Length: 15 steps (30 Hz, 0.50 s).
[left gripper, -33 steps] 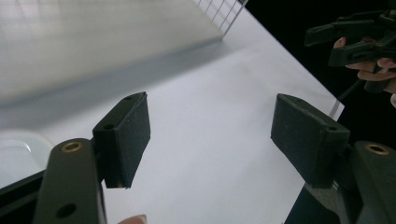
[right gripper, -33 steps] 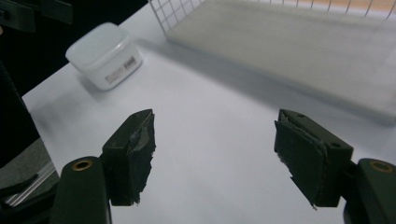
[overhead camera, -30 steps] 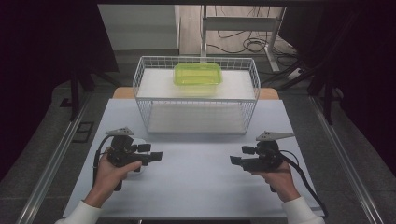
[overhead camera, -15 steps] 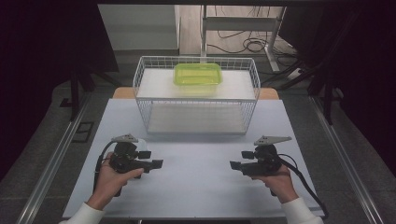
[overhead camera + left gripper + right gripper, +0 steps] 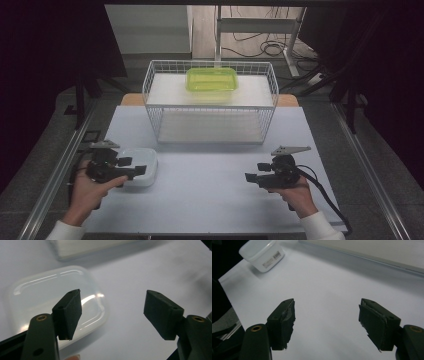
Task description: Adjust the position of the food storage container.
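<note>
Left claw [image 5: 131, 167], jaws wide and empty, hovers right at the translucent white lidded container [image 5: 142, 167], while the equally wide right claw [image 5: 254, 178] sits well apart across the surface [image 5: 210, 200].

My left tongs [image 5: 131, 167] hang over a white box [image 5: 141, 167] on the table [image 5: 210, 190]; my right tongs [image 5: 256, 178] are well apart from it.

Table: white top [image 5: 210, 200] with wooden edge showing at its far corners
Floor: grey [image 5: 380, 150] on both sides of the table
Rails: metal rail [image 5: 55, 175] left of the table, another to its right
Beyond the table: pale wall panel [image 5: 147, 27], desk frame [image 5: 260, 25], cables [image 5: 255, 47] on the floor
Sides: dark curtains [image 5: 45, 60]
</note>
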Motion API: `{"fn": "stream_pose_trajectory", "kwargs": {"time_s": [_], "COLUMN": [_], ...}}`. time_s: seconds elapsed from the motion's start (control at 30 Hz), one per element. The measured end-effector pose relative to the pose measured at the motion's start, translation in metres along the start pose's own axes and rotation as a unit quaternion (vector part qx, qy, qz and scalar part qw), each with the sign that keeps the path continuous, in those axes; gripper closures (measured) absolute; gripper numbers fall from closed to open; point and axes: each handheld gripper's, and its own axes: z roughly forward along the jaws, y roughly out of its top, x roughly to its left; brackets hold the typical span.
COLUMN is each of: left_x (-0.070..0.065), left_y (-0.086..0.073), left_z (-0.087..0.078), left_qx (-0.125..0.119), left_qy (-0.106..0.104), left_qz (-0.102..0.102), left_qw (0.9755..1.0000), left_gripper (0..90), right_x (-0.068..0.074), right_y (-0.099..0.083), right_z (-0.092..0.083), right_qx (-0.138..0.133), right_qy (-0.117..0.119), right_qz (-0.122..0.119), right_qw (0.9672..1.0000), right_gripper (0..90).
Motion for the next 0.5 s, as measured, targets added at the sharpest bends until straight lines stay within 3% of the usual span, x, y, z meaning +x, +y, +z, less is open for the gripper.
{"fn": "stream_pose_trajectory", "kwargs": {"time_s": [0.2, 0.37, 0.5], "left_x": [0.042, 0.060, 0.068], "left_y": [-0.009, -0.013, -0.013], "left_z": [-0.015, -0.013, -0.010], "left_qx": [0.004, 0.012, 0.019], "left_qy": [0.043, 0.058, 0.070], "left_qz": [-0.051, -0.074, -0.081], "left_qw": [0.9978, 0.9954, 0.9940], "left_gripper": [37.2, 46.9, 52.4], "right_x": [-0.002, -0.003, -0.004], "right_y": [-0.002, -0.003, -0.003], "right_z": [0.004, 0.006, 0.005], "right_qx": [0.006, 0.010, 0.010], "right_qy": [-0.001, -0.004, -0.009], "right_qz": [0.003, 0.004, 0.003], "right_qw": [1.0000, 0.9999, 0.9999], "right_gripper": [28.8, 28.6, 28.5]}}
